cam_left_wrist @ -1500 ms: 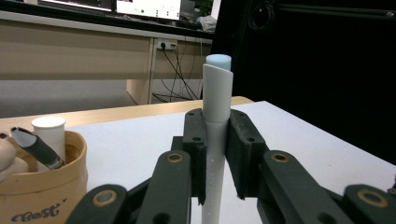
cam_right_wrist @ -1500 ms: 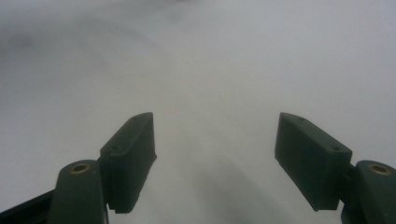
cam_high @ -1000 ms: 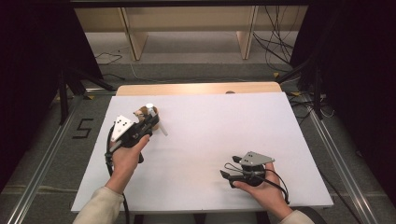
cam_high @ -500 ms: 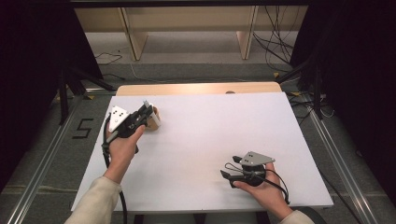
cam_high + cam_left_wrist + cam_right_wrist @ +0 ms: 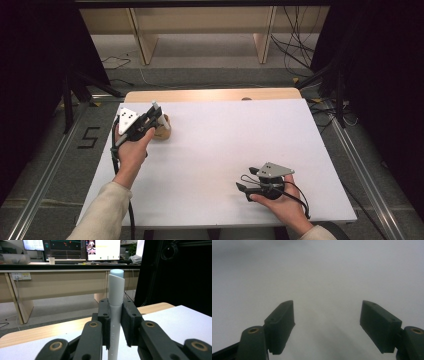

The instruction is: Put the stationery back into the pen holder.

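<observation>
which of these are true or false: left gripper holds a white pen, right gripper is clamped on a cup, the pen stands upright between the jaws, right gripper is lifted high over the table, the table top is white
1. The left gripper holds a white pen. True: its jaws are shut on the barrel.
2. The right gripper is clamped on a cup. False: its jaws stand open with nothing between them.
3. The pen stands upright between the jaws. True in the left gripper view, with its pale blue end on top.
4. The right gripper is lifted high over the table. False: in the high view it sits low at the near edge of the table.
5. The table top is white. True.
</observation>
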`<state>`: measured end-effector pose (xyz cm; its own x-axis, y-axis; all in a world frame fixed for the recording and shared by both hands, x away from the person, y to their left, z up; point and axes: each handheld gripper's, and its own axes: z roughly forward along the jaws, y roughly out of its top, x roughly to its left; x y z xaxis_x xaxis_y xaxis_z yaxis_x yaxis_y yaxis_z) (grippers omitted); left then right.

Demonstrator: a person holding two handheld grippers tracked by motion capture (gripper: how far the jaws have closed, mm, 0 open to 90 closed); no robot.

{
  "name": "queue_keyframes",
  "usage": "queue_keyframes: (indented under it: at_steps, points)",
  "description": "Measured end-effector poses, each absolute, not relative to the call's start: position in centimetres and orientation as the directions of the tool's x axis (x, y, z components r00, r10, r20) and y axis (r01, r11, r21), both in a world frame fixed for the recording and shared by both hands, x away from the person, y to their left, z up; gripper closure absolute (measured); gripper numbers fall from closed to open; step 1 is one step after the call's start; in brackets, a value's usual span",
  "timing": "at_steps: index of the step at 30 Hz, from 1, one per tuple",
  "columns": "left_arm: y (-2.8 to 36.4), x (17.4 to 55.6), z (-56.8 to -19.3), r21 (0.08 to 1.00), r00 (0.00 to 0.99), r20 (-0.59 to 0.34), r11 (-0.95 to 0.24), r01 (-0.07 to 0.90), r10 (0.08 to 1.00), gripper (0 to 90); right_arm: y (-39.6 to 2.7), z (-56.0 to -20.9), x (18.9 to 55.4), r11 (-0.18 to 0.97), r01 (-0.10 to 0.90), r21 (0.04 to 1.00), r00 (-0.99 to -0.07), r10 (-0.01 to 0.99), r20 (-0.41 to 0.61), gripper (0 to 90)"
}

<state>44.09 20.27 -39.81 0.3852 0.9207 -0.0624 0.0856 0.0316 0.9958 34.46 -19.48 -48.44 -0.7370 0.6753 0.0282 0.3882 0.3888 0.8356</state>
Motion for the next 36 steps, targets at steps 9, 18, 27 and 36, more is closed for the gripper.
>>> queue_keyframes:
  at_steps: [9, 18, 27, 36]
  points:
    - [20.5, 44.9, -39.9, 0.996, 0.357, -0.059, 0.031, 0.084, 0.932, 78.0, -19.5, -48.4, 34.5, 0.39, 0.389, 0.835, -0.738, 0.674, 0.029, 28.0]
    - [20.3, 45.8, -39.9, 0.996, 0.335, -0.047, 0.02, 0.084, 0.941, 78.0, -19.5, -48.4, 34.5, 0.39, 0.388, 0.835, -0.738, 0.674, 0.029, 27.9]
    - [20.3, 46.4, -40.2, 0.995, 0.315, -0.043, 0.014, 0.095, 0.948, 78.0, -19.5, -48.5, 34.4, 0.391, 0.389, 0.834, -0.74, 0.672, 0.03, 28.0]
    - [20.5, 46.8, -40.5, 0.995, 0.307, -0.034, 0.002, 0.102, 0.951, 78.0, -19.5, -48.5, 34.5, 0.392, 0.389, 0.834, -0.741, 0.671, 0.03, 28.1]
